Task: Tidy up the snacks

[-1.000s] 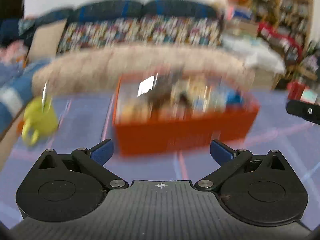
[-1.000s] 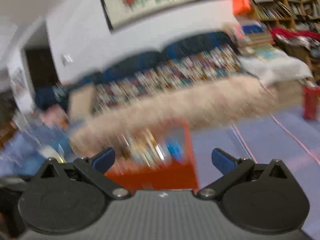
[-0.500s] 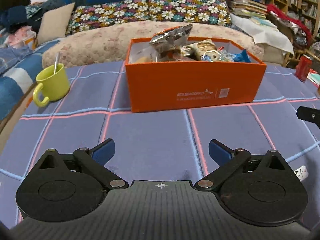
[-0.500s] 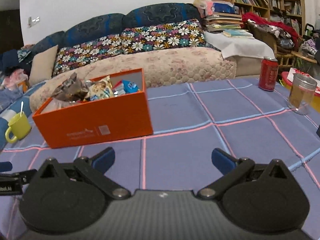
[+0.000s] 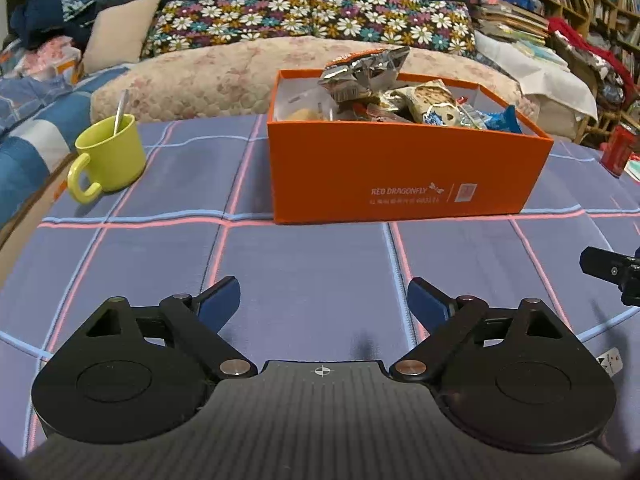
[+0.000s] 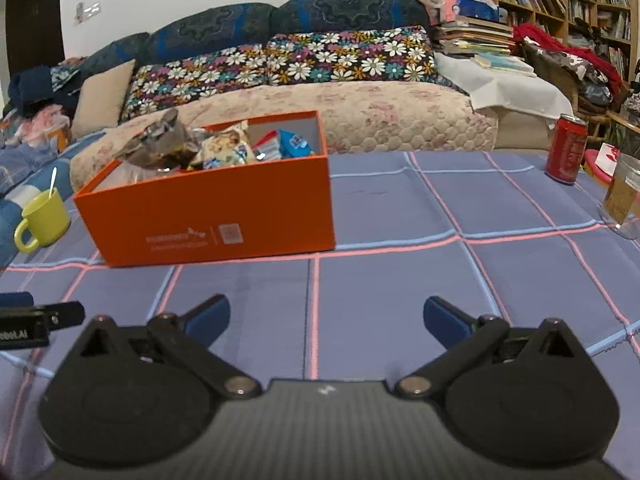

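The orange box (image 5: 404, 172) stands on the bench (image 5: 304, 264), which is covered with a purple cloth crossed by pink and blue lines. The box is open at the top and holds the snacks: a crumpled silver foil bag (image 5: 364, 72) rises above the rim at the rear left, a pale printed packet (image 5: 428, 100) lies beside it, and blue wrappers (image 5: 500, 120) fill the right end. All snacks sit inside the box walls.

The left gripper (image 5: 323, 300) hovers over bare cloth, in front of the box and apart from it. Its jaws are closing, with nothing between them. The right gripper (image 6: 326, 316) is likewise over bare cloth, with the box ahead and to its left. Its jaws stand wide apart and grasp nothing.

A yellow-green mug (image 5: 108, 156) with a spoon (image 5: 120, 110) in it stands left of the box, apart from it. A red can (image 6: 567, 148) stands well to the right, near the far bench edge, and a glass jar (image 6: 622, 196) stands nearer on the right edge. A sofa (image 6: 320, 112) with floral cushions runs behind the bench
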The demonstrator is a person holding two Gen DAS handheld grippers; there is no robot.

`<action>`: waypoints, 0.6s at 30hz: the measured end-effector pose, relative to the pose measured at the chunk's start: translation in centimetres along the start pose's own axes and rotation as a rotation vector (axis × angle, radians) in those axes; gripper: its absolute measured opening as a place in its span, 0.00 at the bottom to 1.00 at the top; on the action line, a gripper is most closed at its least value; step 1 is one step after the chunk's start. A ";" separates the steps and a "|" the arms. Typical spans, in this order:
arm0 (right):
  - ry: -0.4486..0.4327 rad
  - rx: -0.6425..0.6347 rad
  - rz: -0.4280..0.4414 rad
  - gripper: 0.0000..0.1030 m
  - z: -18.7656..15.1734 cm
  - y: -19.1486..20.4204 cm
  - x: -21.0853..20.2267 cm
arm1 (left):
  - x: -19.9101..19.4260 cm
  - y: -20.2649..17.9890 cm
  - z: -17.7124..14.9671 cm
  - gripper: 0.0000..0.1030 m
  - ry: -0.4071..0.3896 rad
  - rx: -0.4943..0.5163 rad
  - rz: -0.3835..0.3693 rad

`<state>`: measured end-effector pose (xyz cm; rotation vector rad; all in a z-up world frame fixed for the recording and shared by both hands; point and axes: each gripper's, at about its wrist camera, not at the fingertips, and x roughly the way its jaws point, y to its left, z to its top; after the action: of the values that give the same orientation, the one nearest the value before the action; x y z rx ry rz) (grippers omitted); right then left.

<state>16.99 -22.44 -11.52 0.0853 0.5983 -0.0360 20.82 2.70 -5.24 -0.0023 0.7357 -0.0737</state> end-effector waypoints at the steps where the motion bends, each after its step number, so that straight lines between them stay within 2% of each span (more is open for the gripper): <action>1: 0.001 -0.001 0.000 1.00 0.0 0.0 0.0 | 0.0 0.0 0.0 0.63 -0.001 0.000 0.002; 18: 0.019 -0.005 0.012 1.00 -0.2 -0.1 0.1 | 0.2 0.0 0.0 0.63 0.001 0.002 0.007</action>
<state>16.95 -22.49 -11.72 0.0849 0.6166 -0.0218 20.93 2.66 -5.36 0.0025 0.7362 -0.0681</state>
